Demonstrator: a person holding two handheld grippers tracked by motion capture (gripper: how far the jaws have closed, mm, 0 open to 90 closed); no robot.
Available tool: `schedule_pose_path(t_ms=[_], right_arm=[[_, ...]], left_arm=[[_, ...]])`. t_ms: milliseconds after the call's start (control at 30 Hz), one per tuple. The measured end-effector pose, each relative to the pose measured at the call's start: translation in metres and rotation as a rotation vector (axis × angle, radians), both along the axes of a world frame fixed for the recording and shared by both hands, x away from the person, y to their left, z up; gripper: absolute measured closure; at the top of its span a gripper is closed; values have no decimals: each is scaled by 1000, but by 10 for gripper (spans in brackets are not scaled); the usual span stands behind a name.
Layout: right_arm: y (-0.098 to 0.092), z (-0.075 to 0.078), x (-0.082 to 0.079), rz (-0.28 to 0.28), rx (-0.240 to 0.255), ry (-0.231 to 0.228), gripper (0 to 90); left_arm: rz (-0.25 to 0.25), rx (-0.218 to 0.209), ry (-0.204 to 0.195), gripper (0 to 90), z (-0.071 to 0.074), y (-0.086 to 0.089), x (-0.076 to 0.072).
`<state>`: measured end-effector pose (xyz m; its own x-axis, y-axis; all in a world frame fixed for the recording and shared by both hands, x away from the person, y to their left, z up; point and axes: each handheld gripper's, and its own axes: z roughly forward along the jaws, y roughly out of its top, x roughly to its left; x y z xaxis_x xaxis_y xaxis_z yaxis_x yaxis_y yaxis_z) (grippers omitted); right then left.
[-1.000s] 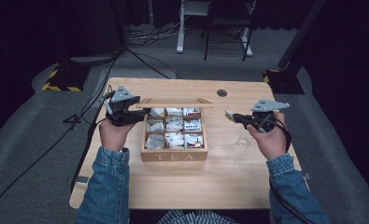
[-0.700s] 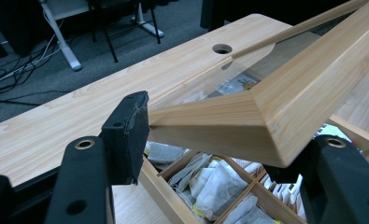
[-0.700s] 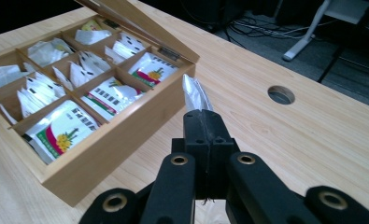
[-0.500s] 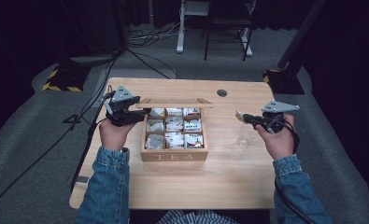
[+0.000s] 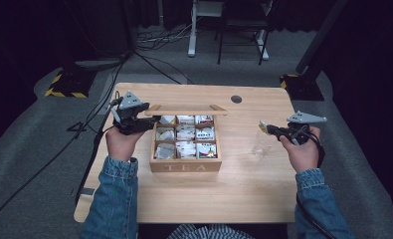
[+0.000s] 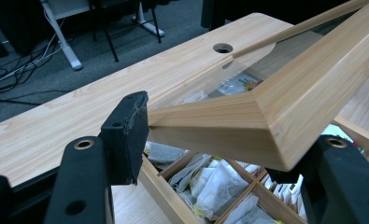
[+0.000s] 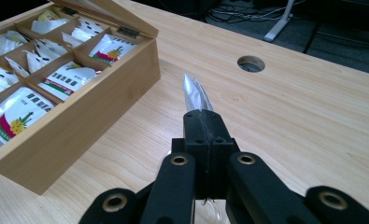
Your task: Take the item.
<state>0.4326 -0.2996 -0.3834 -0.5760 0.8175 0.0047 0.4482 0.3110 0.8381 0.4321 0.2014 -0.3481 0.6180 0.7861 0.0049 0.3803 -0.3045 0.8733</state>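
A wooden tea box (image 5: 186, 166) marked TEA stands mid-table, its compartments full of tea sachets (image 5: 185, 134). Its glass-paned lid (image 5: 186, 112) is raised, and my left gripper (image 5: 151, 121) is shut on the lid's left corner. In the left gripper view the pads (image 6: 127, 133) press the lid's wooden frame (image 6: 289, 93) above the open compartments. To the right of the box my right gripper (image 5: 269, 129) is shut on a silver tea sachet (image 5: 262, 126), just above a clear glass (image 5: 260, 146). The right gripper view has the sachet (image 7: 195, 95) sticking out of the closed jaws, with the box (image 7: 79, 121) off to the left.
A round cable hole (image 5: 236, 99) lies in the wooden table (image 5: 234, 199) behind the box. Cables and desk legs (image 5: 191, 45) are on the grey floor beyond the far edge. Bare wood lies in front of the box and at the right.
My right hand has carried the sachet to the right and slightly down, away from the box and over the glass. The left hand and the lid have stayed put.
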Motion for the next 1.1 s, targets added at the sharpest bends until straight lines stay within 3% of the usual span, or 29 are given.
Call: schedule_pose_path(t_ms=[667,700,833,1100], right_arm=[[-13,-23,-3,-50,30,28,893],[-13,-24,-4,-60,46,27,807],[-12,-23,-4,-63,17,2,711],[-16,-20,-6,-76,26,-9,660]], left_arm=[[1,-1,1,406,0,0,0],[1,0,-1,406,0,0,0],[1,0,-1,406,0,0,0],[1,1,1,406,0,0,0]])
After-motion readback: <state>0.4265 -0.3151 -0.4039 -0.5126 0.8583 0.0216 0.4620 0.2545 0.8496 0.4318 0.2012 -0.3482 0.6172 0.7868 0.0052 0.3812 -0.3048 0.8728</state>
